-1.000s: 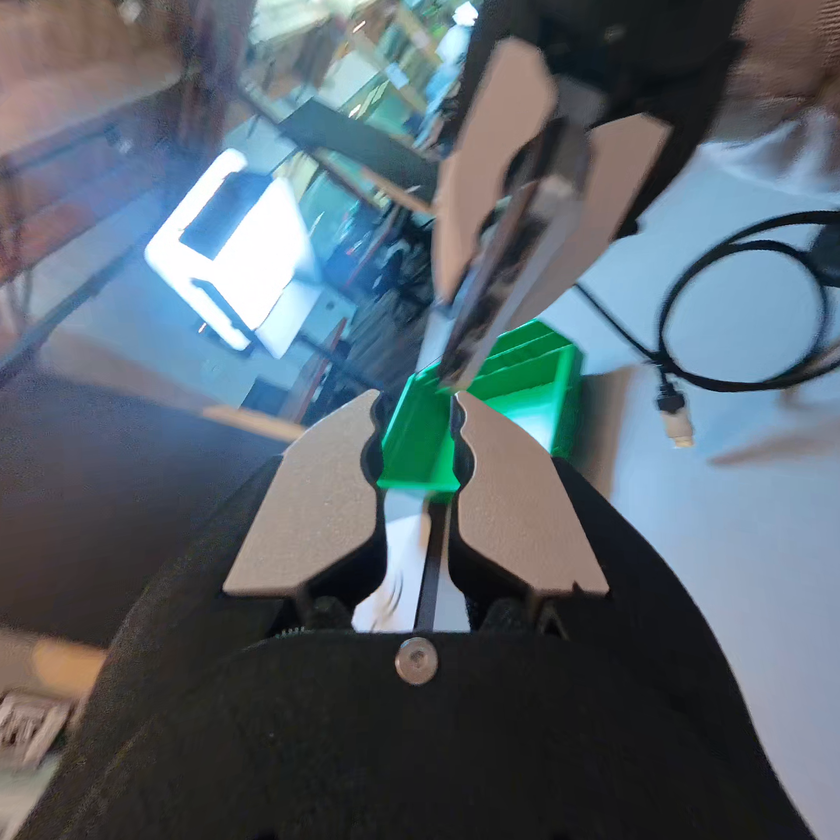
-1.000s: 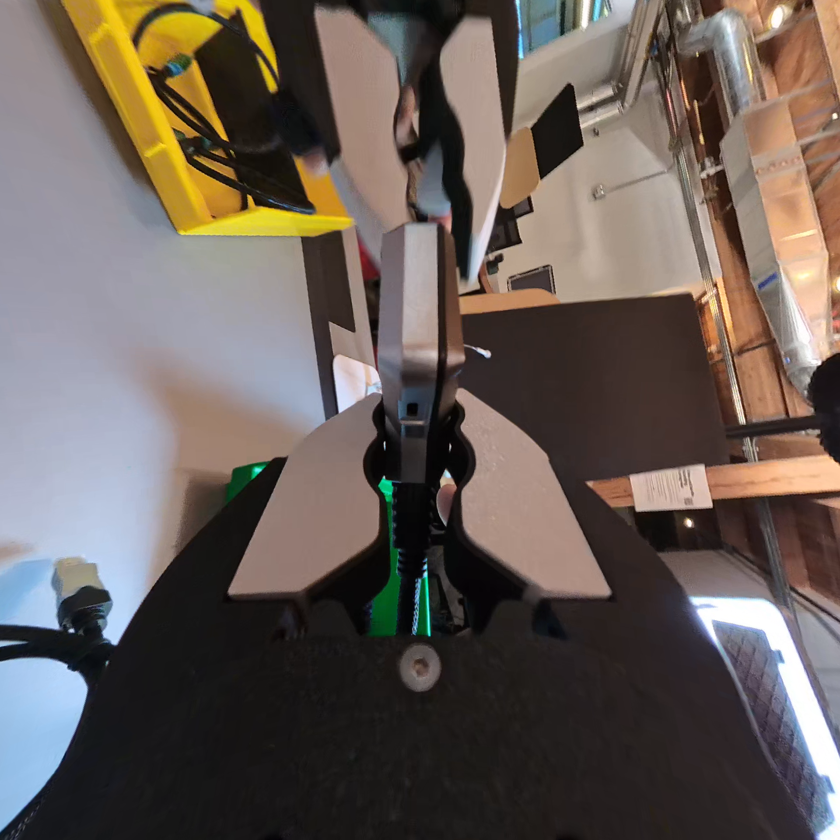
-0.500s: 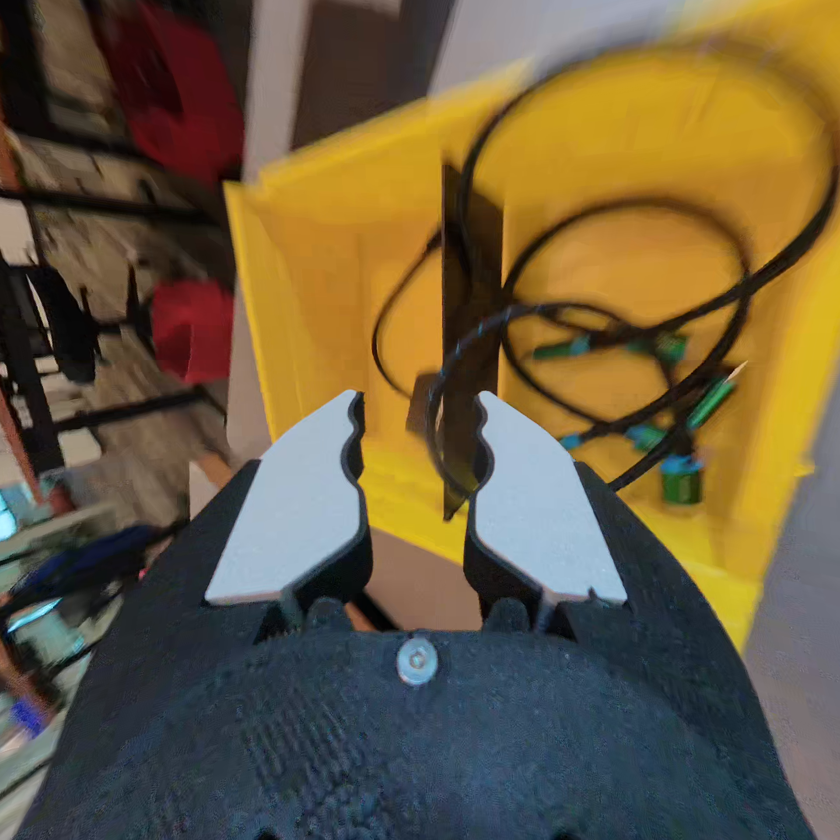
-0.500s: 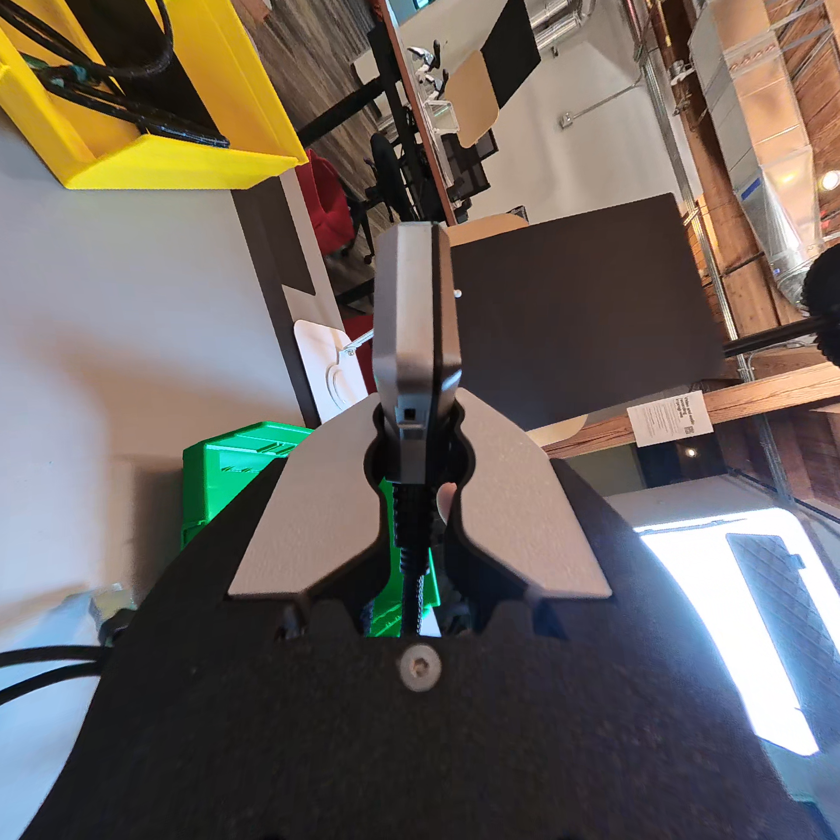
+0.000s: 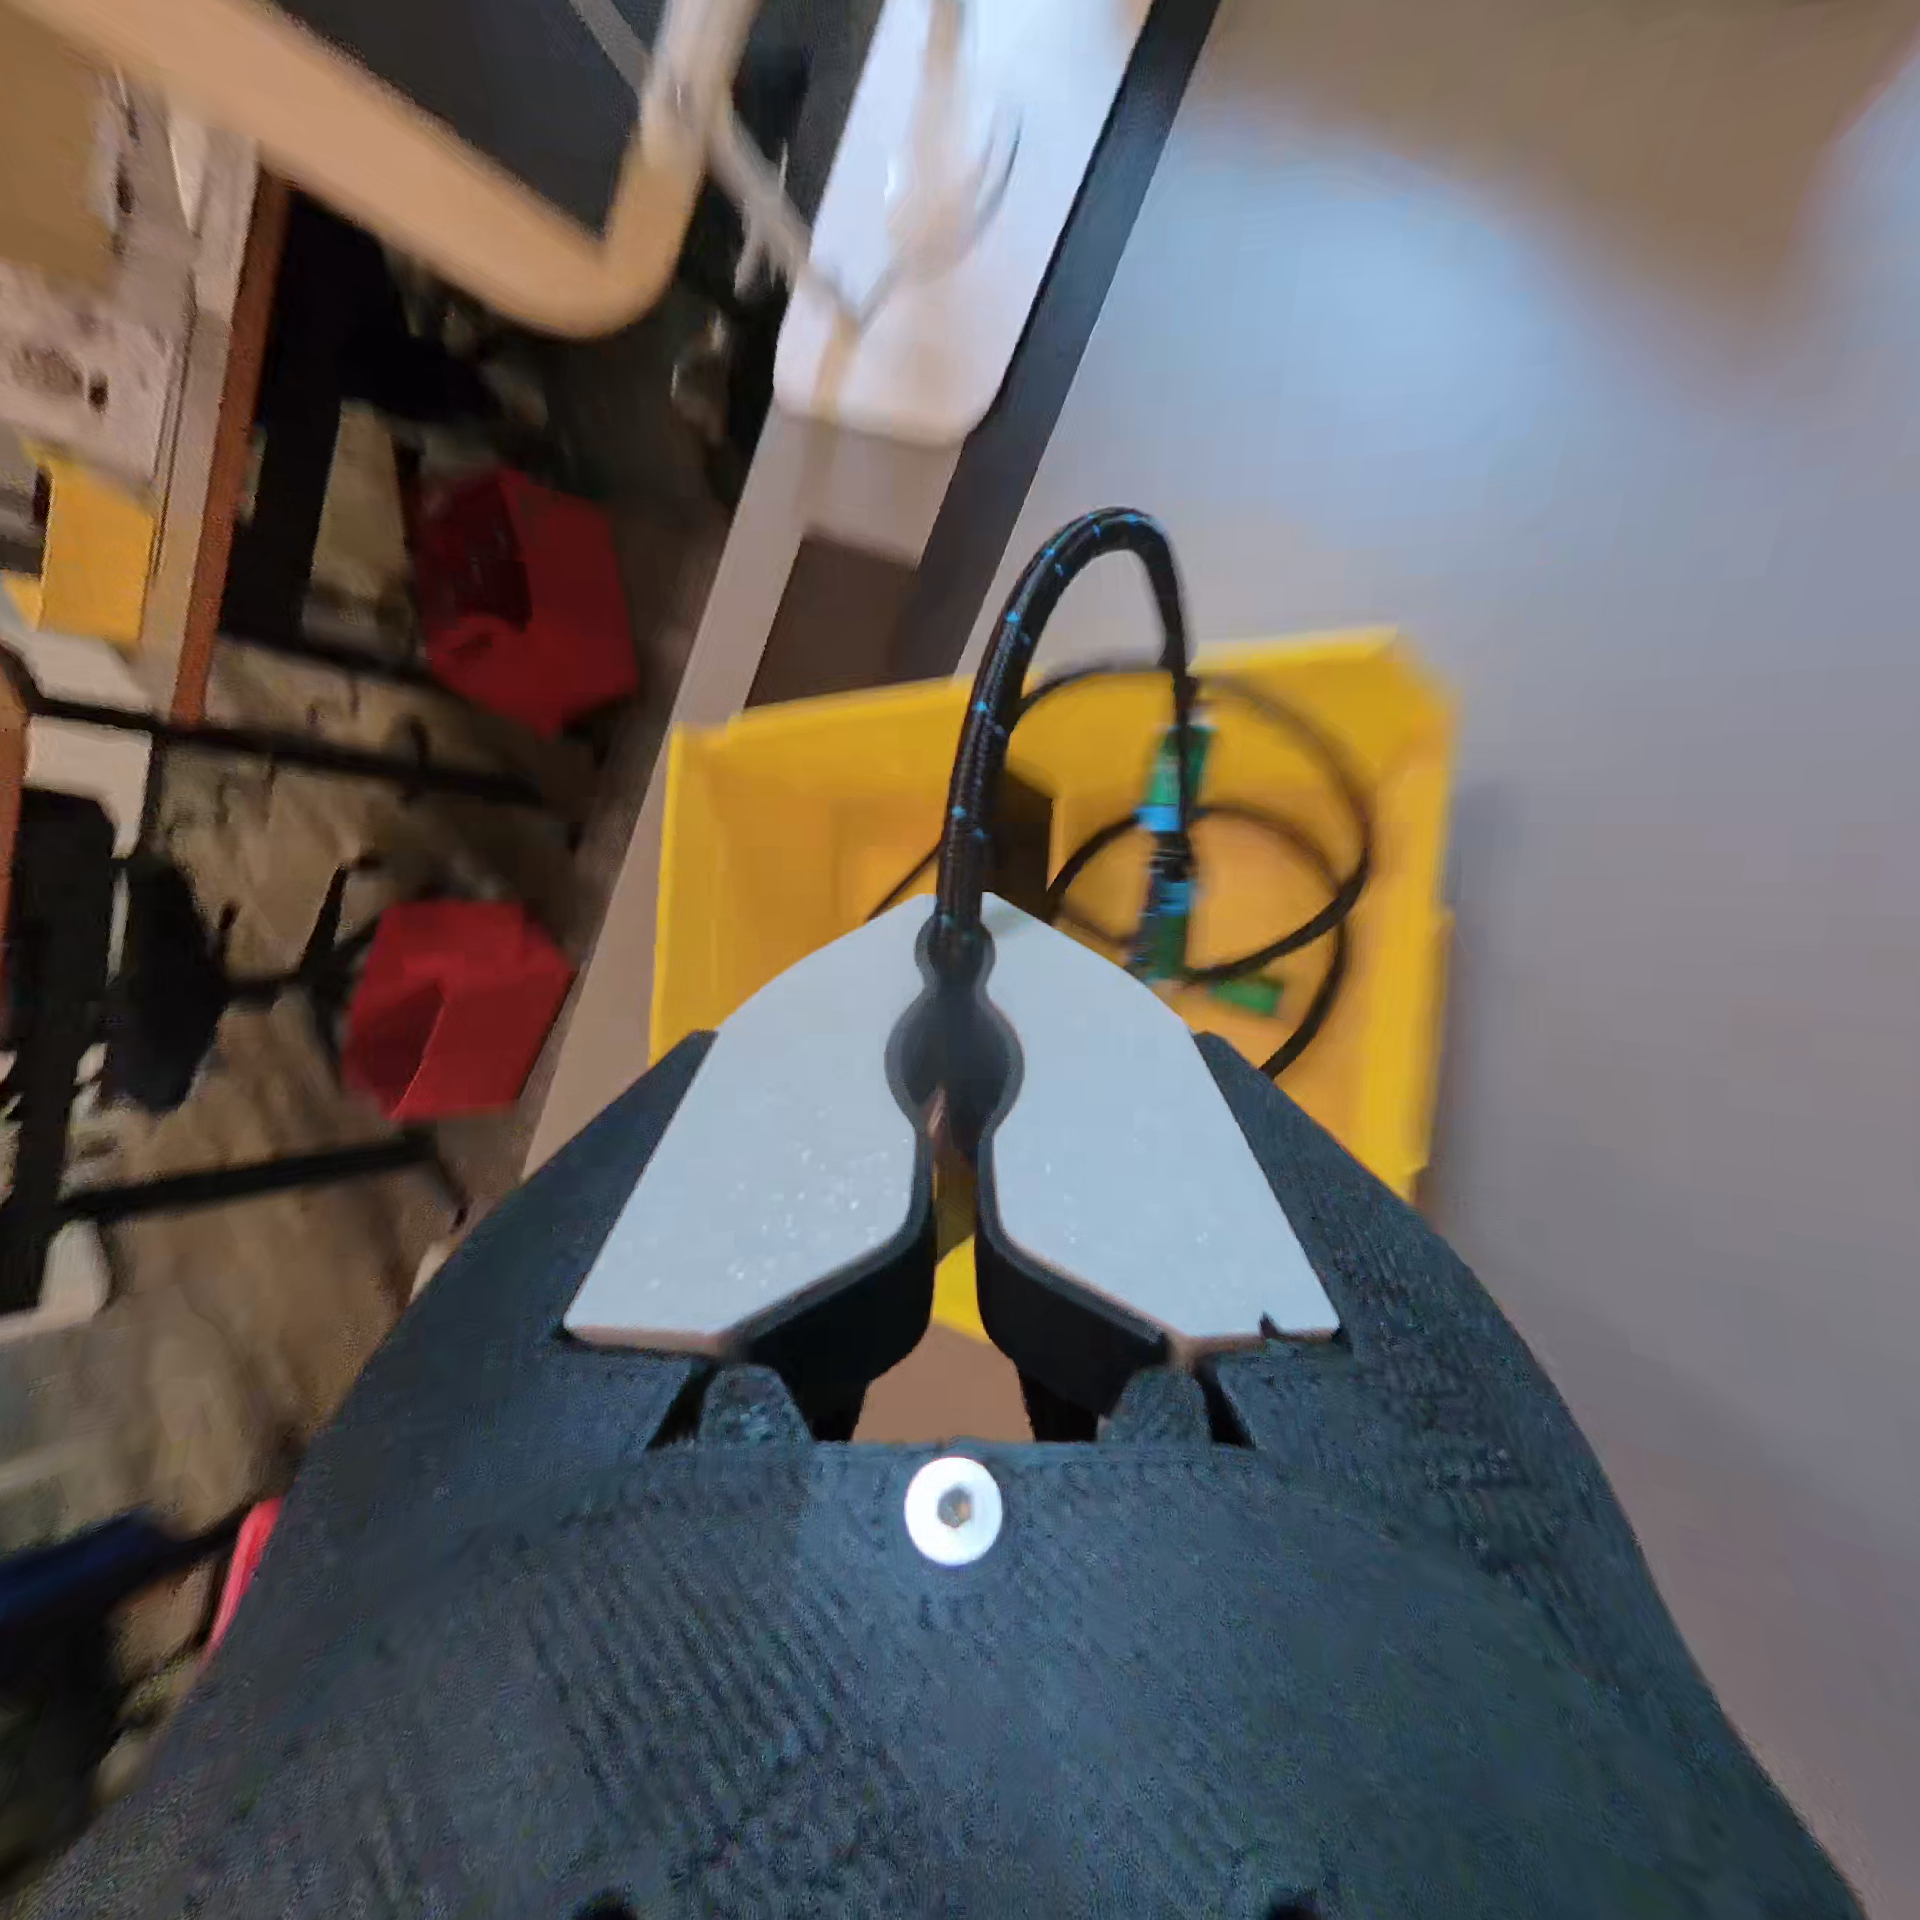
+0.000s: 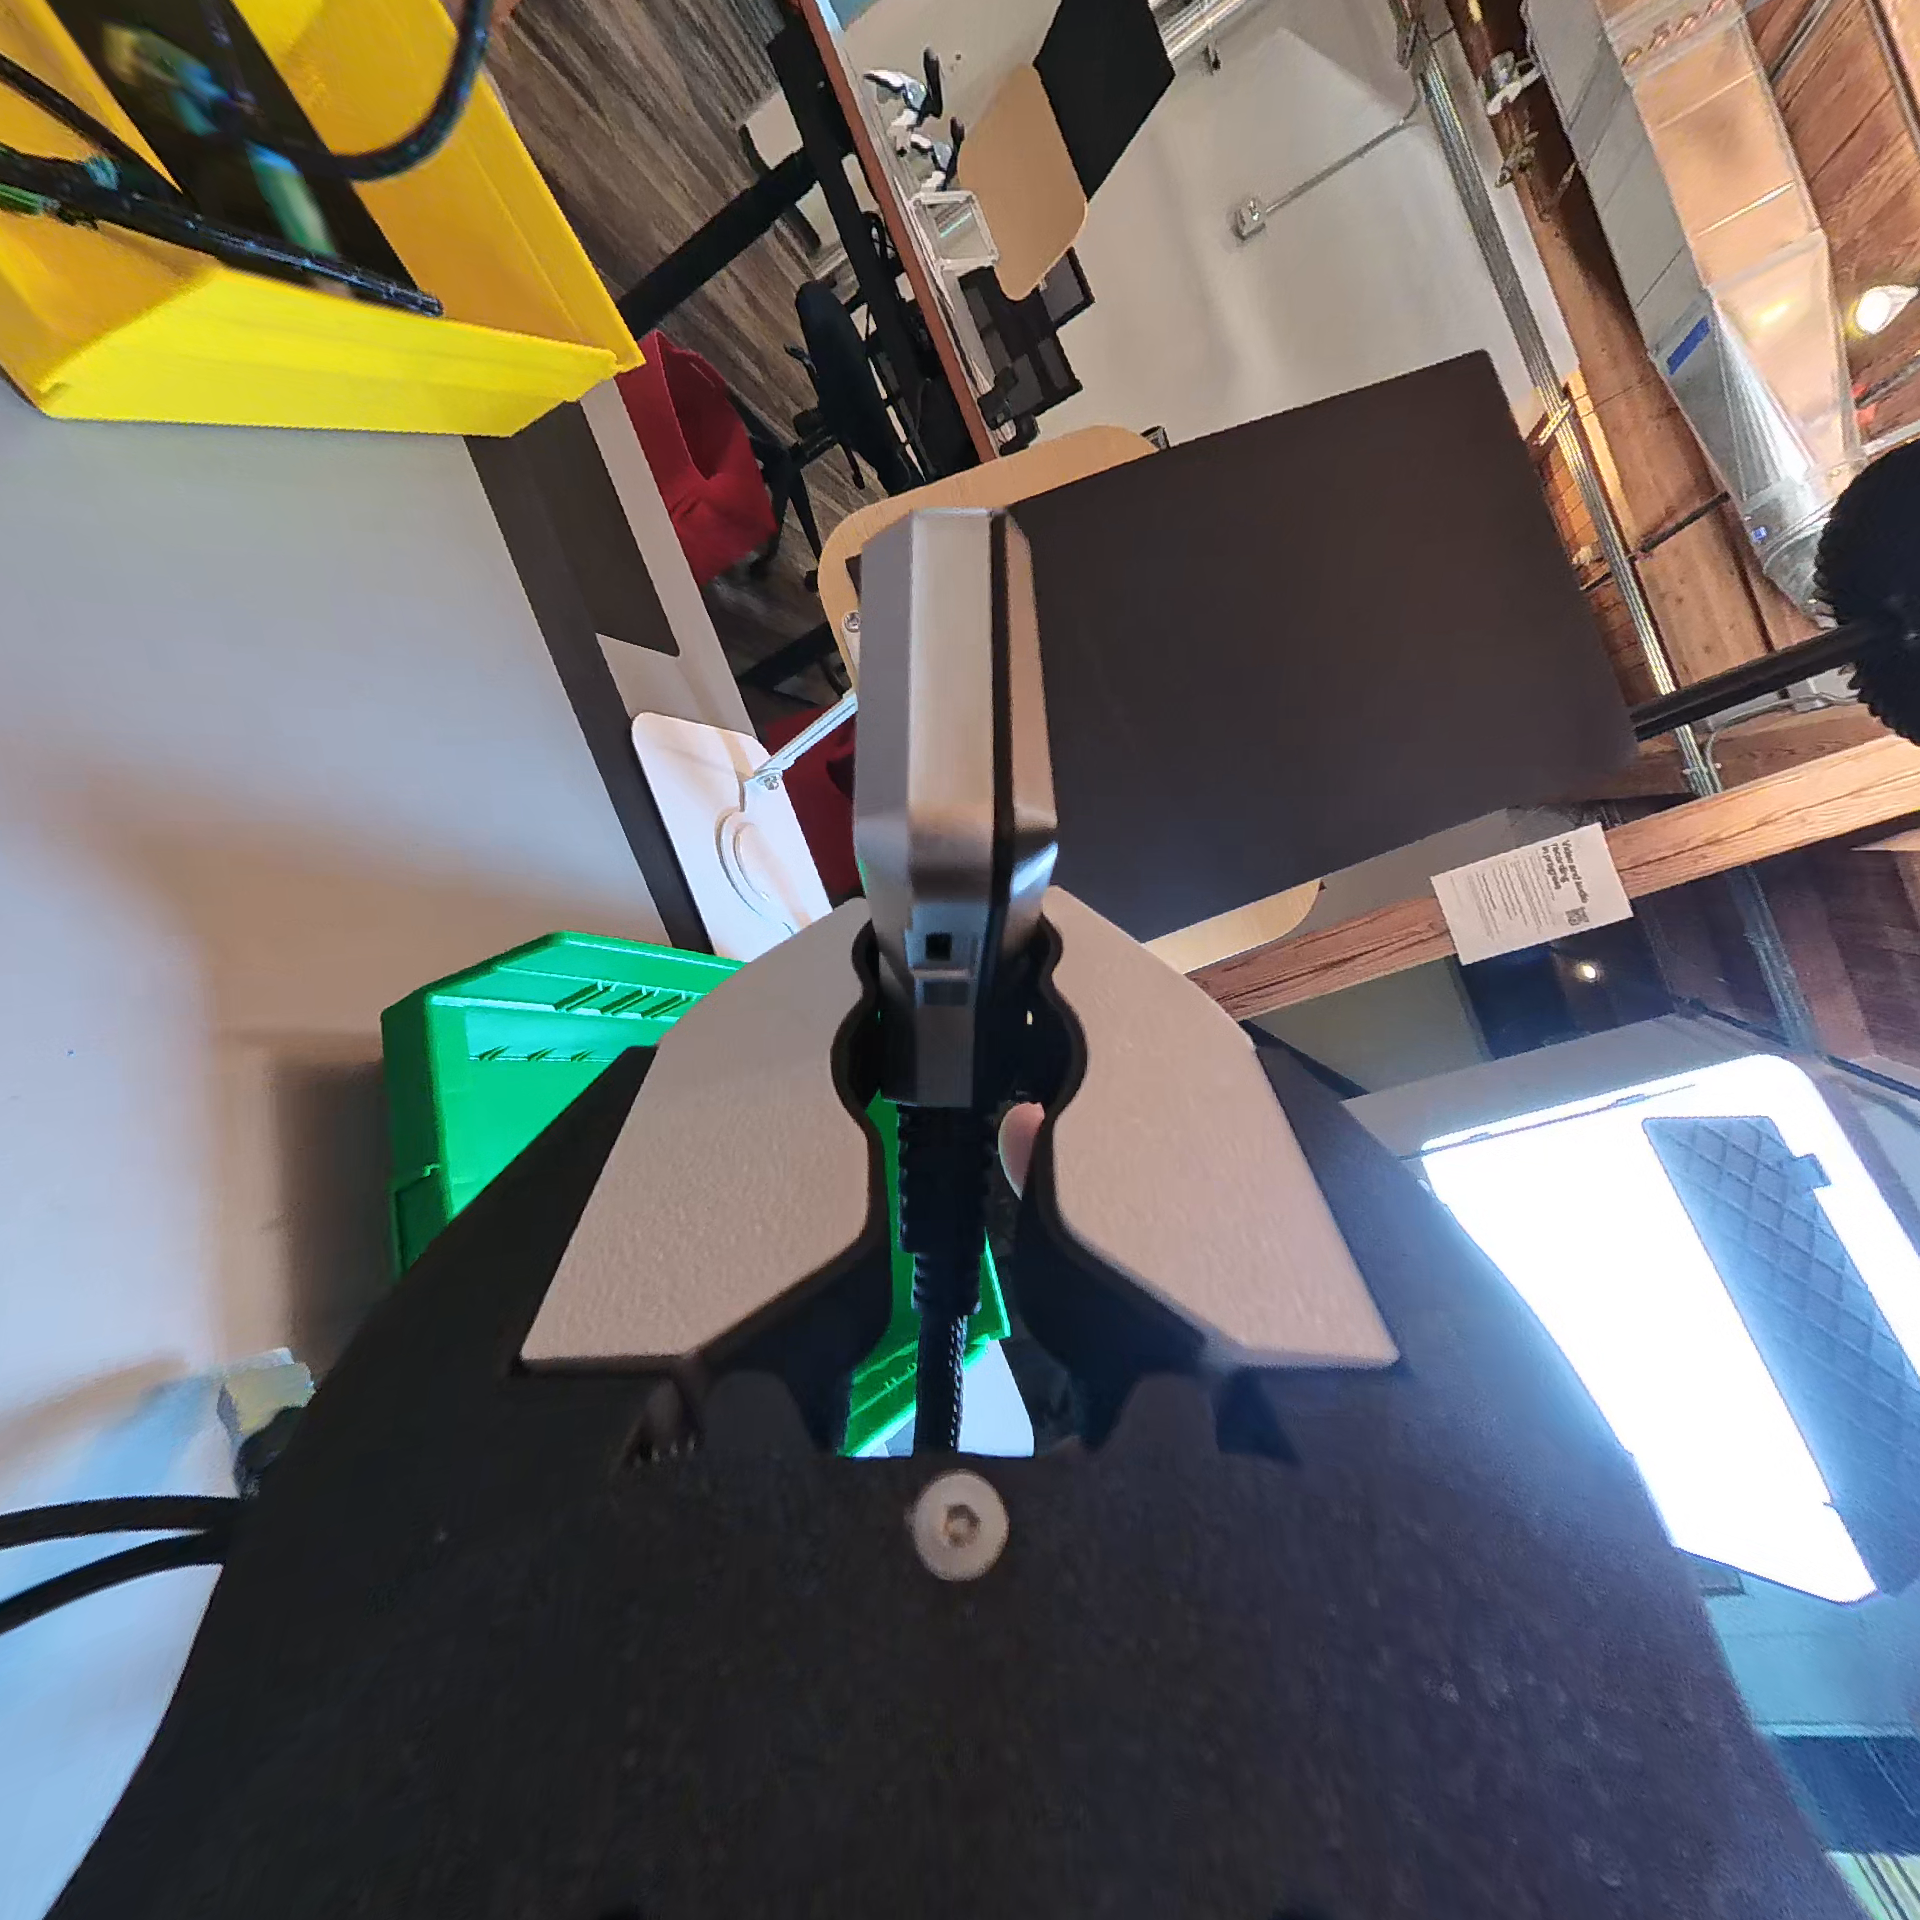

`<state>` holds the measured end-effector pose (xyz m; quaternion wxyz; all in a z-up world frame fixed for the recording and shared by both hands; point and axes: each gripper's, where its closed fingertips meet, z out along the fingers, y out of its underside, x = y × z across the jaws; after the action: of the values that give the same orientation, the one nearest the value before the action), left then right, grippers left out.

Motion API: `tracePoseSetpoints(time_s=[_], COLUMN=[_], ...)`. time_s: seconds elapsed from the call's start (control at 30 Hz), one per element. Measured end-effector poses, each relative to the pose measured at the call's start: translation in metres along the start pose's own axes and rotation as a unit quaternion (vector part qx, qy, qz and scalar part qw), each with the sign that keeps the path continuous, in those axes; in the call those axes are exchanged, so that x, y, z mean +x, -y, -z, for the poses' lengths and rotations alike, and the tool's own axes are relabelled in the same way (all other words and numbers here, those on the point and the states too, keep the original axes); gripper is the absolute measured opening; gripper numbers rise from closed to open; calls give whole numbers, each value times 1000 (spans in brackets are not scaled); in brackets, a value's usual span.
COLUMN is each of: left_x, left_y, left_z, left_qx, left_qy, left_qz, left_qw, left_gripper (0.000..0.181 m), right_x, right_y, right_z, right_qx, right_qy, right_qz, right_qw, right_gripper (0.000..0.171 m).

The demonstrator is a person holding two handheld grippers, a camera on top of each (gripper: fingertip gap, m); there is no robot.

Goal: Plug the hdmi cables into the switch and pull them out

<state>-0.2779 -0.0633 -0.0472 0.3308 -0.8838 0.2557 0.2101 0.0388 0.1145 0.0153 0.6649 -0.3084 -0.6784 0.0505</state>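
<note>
My left gripper (image 5: 951, 935) is shut on a black braided HDMI cable (image 5: 997, 707) and holds it above a yellow bin (image 5: 779, 821). The cable arches up from the fingertips and drops back into the bin, among more black cables with green plugs (image 5: 1169, 821). My right gripper (image 6: 951, 951) is shut on the grey HDMI switch (image 6: 935, 707), which stands up edge-on between the fingers, held clear of the table. The switch's own black braided lead (image 6: 940, 1340) runs back between the fingers.
The yellow bin (image 6: 312, 353) sits at the white table's (image 6: 260, 675) far edge. A green bin (image 6: 520, 1039) stands on the table near my right gripper. Another black cable with a plug (image 6: 260, 1392) lies at the lower left. Red chairs (image 5: 457, 997) stand beyond the table edge.
My left gripper swung away from the switch to the yellow bin, closed on a braided cable there and lifted it. My right gripper kept its hold on the switch, hardly moving.
</note>
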Motion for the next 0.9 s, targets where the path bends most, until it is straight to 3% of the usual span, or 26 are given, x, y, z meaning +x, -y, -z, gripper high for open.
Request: tracePoseSetpoints(time_s=[0.03,0.27,0.43,0.63,0.77,0.9], left_x=[11,104,149,202,203,182], left_y=[19,99,142,121,91,87], left_z=[10,12,23,-49,-91,-88], left_qx=[30,152,253,183,137,148], left_qy=[-20,-198,-308,-371,-318,-212], left_qz=[4,42,88,175,190,147], left_qw=[999,967,913,893,919,955], left_gripper=[1,2,1,0,20,40], right_x=[0,9,11,4,3,0], right_y=[1,3,-3,-5,-6,-10], right_z=[1,13,13,10,8,2], right_qx=[1,10,12,15,18,12], right_qy=[1,-8,-3,11,16,21], right_qz=[-1,-13,-22,-20,-23,-25], right_qw=[1000,1000,1000,1000,999,999], right_gripper=[23,23,23,23,24,24])
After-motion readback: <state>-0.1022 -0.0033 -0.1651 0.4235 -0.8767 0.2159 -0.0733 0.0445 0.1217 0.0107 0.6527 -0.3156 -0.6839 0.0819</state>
